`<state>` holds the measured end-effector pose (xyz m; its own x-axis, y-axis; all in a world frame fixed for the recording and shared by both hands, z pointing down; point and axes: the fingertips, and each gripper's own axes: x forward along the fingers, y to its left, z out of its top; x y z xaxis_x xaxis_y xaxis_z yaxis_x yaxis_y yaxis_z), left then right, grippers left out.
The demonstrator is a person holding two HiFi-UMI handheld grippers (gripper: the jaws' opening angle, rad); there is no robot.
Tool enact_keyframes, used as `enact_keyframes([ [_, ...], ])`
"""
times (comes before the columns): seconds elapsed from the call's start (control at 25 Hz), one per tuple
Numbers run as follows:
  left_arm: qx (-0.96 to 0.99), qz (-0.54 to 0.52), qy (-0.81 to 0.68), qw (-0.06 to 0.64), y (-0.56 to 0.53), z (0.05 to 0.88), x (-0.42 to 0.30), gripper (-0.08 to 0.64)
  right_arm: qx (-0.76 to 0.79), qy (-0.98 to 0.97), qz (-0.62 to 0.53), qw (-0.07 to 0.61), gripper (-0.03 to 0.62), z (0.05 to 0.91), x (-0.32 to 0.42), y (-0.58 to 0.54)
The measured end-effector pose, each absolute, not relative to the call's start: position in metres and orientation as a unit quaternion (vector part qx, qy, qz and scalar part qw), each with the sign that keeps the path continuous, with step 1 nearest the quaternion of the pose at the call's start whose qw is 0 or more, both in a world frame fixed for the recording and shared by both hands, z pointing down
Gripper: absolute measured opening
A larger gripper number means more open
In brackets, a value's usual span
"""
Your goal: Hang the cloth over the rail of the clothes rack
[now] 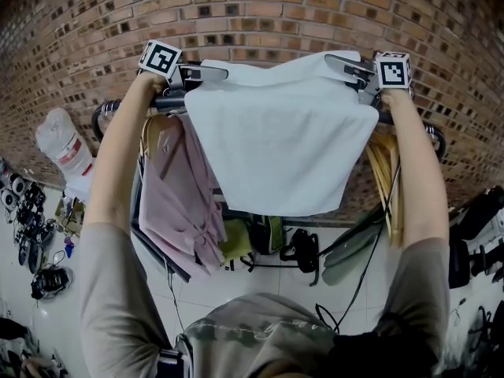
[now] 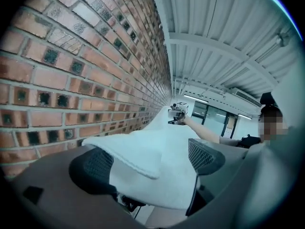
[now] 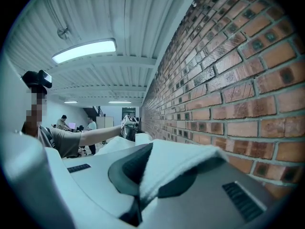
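Note:
A white cloth (image 1: 283, 140) hangs draped over the dark rail (image 1: 167, 101) of the clothes rack, in front of a brick wall. My left gripper (image 1: 213, 73) is at the cloth's top left corner. In the left gripper view the left gripper (image 2: 150, 163) stands open, with the cloth (image 2: 157, 147) lying loose between its wide-apart jaws and resting on one pad. My right gripper (image 1: 340, 63) is at the top right corner. In the right gripper view the right gripper (image 3: 152, 175) is shut on the cloth's edge (image 3: 176, 161).
A pink shirt (image 1: 177, 195) hangs from the rack under the left arm, and wooden hangers (image 1: 386, 172) hang at the right end. The brick wall (image 1: 252, 14) is close behind the rail. Bags (image 1: 268, 235) and cables lie on the tiled floor below.

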<state>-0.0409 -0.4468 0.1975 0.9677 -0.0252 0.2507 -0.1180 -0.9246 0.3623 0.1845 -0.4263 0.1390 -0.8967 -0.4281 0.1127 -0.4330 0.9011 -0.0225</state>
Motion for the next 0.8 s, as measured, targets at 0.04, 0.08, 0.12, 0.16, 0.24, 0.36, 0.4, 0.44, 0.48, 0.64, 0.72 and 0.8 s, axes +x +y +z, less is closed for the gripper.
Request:
enact_keyframes([
  [0.04,0.974,0.119,-0.038,0.190,-0.447,0.197,-0.041,0.491,0.222,-0.973,0.022,0.054,0.017,0.139,0.184,-0.426],
  [0.08,0.974,0.116,-0.039,0.189,-0.447,0.196,-0.041,0.491,0.224,-0.973,0.020,0.055,0.017,0.139,0.185,-0.426],
  [0.12,0.975,0.114,-0.043,0.188,-0.449,0.196,-0.041,0.491,0.227,-0.972,0.020,0.055,0.017,0.138,0.186,-0.426],
  [0.16,0.974,0.113,-0.048,0.188,-0.451,0.196,-0.042,0.491,0.230,-0.971,0.022,0.054,0.017,0.138,0.187,-0.427],
  [0.24,0.974,0.116,-0.060,0.187,-0.458,0.198,-0.045,0.491,0.232,-0.971,0.035,0.049,0.017,0.139,0.188,-0.428],
  [0.36,0.975,0.130,-0.078,0.163,-0.468,0.200,-0.052,0.491,0.230,-0.971,0.049,0.042,0.017,0.141,0.185,-0.428],
  [0.4,0.976,0.132,-0.083,0.154,-0.470,0.200,-0.053,0.491,0.236,-0.970,0.047,0.042,0.017,0.140,0.188,-0.431],
  [0.44,0.976,0.127,-0.081,0.157,-0.468,0.198,-0.052,0.491,0.241,-0.969,0.046,0.044,0.017,0.141,0.190,-0.433],
  [0.48,0.976,0.115,-0.072,0.169,-0.465,0.196,-0.050,0.491,0.244,-0.968,0.045,0.046,0.017,0.141,0.192,-0.435],
  [0.64,0.985,0.015,-0.066,0.158,-0.467,0.155,-0.057,0.491,0.242,-0.968,0.053,0.044,0.017,0.140,0.191,-0.435],
  [0.72,0.988,-0.025,-0.071,0.133,-0.470,0.136,-0.064,0.489,0.235,-0.970,0.054,0.038,0.017,0.138,0.188,-0.432],
  [0.8,0.988,-0.028,-0.078,0.128,-0.472,0.135,-0.068,0.489,0.235,-0.970,0.056,0.037,0.017,0.138,0.188,-0.433],
])
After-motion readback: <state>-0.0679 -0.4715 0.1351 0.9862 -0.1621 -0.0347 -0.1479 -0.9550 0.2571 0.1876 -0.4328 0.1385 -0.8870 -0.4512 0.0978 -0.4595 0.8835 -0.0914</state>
